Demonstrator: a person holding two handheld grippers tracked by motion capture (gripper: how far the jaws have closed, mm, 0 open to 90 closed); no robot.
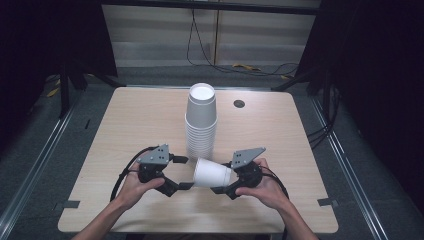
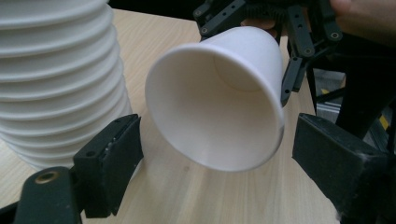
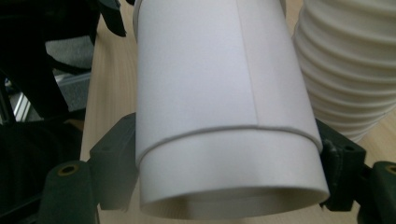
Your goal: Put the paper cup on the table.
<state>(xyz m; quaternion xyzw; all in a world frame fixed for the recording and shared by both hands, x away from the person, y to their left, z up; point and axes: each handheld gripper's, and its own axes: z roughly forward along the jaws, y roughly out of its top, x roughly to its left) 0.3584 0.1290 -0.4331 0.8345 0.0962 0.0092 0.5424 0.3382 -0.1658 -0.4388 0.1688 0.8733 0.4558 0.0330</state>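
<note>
A single white paper cup (image 1: 211, 172) lies on its side just above the table, its mouth turned to the left. My right gripper (image 1: 224, 177) is shut on the cup's base end; the right gripper view has the cup (image 3: 210, 70) wedged between both jaws of this gripper (image 3: 229, 163). My left gripper (image 1: 183, 172) is open, its jaws standing either side of the cup's mouth without touching it. In the left gripper view the cup's open mouth (image 2: 210, 107) faces me between the spread jaws of the gripper (image 2: 217, 140). A tall stack of white cups (image 1: 201, 125) stands just behind.
The wooden table (image 1: 140, 120) has a round cable hole (image 1: 239, 103) at the back right. The cup stack (image 2: 56, 79) rises close beside the left jaw, and the same stack (image 3: 345, 60) sits right of the held cup. Cables lie on the floor beyond the table.
</note>
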